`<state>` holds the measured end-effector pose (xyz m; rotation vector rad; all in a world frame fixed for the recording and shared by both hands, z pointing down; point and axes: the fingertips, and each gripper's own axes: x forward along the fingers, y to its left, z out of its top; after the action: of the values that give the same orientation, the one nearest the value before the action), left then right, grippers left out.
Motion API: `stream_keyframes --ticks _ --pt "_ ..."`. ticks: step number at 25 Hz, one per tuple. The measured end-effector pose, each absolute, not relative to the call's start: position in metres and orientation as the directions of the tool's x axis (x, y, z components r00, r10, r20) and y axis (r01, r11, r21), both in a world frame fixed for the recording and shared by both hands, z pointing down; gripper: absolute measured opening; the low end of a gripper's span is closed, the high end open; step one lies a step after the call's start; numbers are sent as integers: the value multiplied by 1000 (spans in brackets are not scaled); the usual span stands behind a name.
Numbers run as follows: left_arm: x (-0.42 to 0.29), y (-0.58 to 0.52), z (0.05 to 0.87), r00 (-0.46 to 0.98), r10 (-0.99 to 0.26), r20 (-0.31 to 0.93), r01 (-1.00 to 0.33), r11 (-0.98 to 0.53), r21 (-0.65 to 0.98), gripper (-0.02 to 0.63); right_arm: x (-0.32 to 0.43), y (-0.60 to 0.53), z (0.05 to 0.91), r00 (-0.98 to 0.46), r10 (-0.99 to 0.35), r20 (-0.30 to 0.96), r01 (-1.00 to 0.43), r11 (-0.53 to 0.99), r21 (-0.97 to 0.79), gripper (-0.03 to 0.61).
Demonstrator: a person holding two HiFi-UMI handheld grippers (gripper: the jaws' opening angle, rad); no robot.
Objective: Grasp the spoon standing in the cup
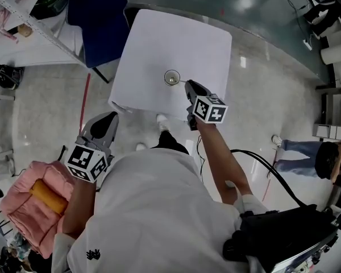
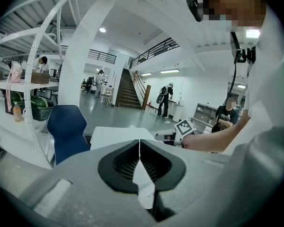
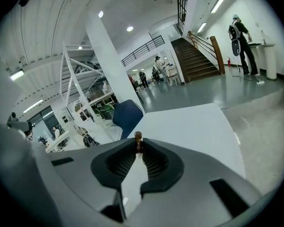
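A small clear cup stands near the front edge of the white table. A thin spoon leans out of it toward my right gripper. In the right gripper view the spoon's brown knobbed handle end pokes up between the dark pads, with the right gripper shut on it. The cup itself is hidden below the jaws there. My left gripper hangs low beside the table's front left corner, away from the cup. Its jaws meet with nothing between them in the left gripper view.
A blue chair stands at the table's far left corner. A pink cushioned seat sits low on the left. White shelving runs along the upper left. Another person stands at the right, and a black cable trails from my right arm.
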<state>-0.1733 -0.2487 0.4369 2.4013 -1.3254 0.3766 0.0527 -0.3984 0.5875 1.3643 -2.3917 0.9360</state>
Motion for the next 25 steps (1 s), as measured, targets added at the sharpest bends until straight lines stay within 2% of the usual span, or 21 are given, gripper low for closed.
stream_keyframes --ticks 13,25 --pt "-185 -177 436 586 -725 361 -808 -554 200 12 43 -287 495 -566 -724 393 -816 429 -387 49" --pt "-156 -135 442 662 -665 346 -745 -632 211 12 49 -194 442 -594 -727 346 -799 483 -357 49"
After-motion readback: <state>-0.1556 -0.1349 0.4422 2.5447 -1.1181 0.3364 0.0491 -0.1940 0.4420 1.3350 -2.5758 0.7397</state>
